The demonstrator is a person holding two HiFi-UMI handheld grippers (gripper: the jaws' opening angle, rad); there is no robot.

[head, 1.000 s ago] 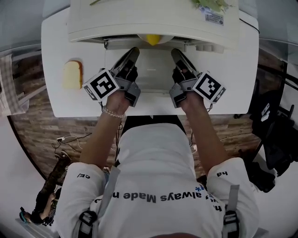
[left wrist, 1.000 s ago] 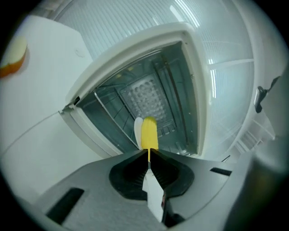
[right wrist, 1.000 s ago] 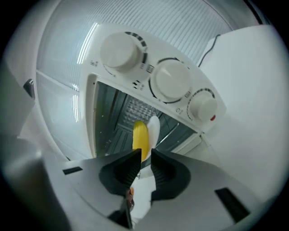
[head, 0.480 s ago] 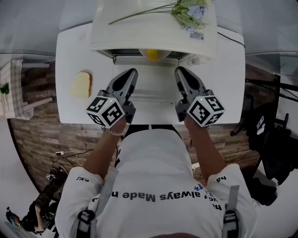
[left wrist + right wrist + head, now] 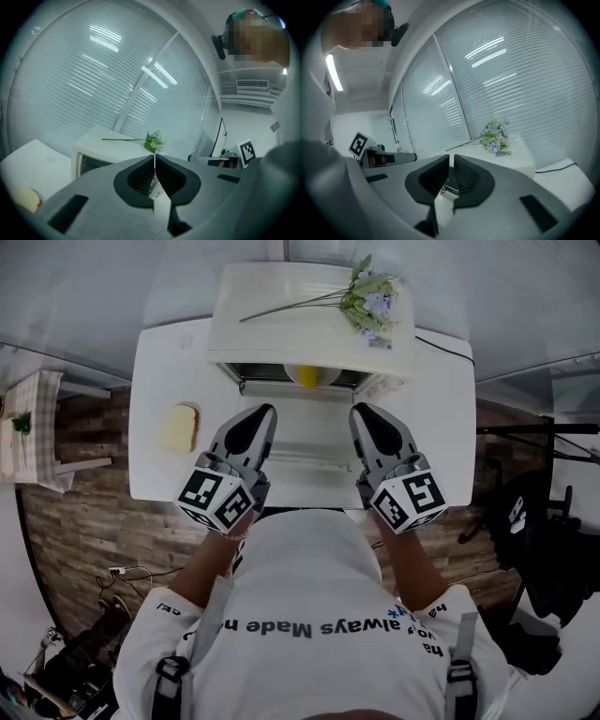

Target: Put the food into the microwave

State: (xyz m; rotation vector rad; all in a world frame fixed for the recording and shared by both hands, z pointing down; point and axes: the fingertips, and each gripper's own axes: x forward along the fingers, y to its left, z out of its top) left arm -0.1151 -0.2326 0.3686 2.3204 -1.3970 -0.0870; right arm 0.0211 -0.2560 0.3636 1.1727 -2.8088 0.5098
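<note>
1. Food shows in two places. A yellow item sits inside the microwave, just behind its opening. A bread slice lies on the desk, to the left of the microwave and apart from it.
2. The door is folded down flat in front of the opening, so the cavity is reachable from the person's side. I judge that it is left open because loading is not finished, or because it has yet to be closed.
3. The left tool is held above the near left part of the door. Its jaws are pressed together with nothing between them.
4. The right tool mirrors it over the near right part. Its jaws are all but together, with only a thin slit at the tips, and they carry nothing.
5. Both tools point toward the microwave but touch neither the food nor the door. This looks like a neutral, ready posture rather than a reach.
6. If the bread is what remains, the left tool is nearer to it. It would have to part its jaws and swing left before any grasp.
7. A flower sprig lies on top of the microwave, clear of the opening and of the work.
</note>
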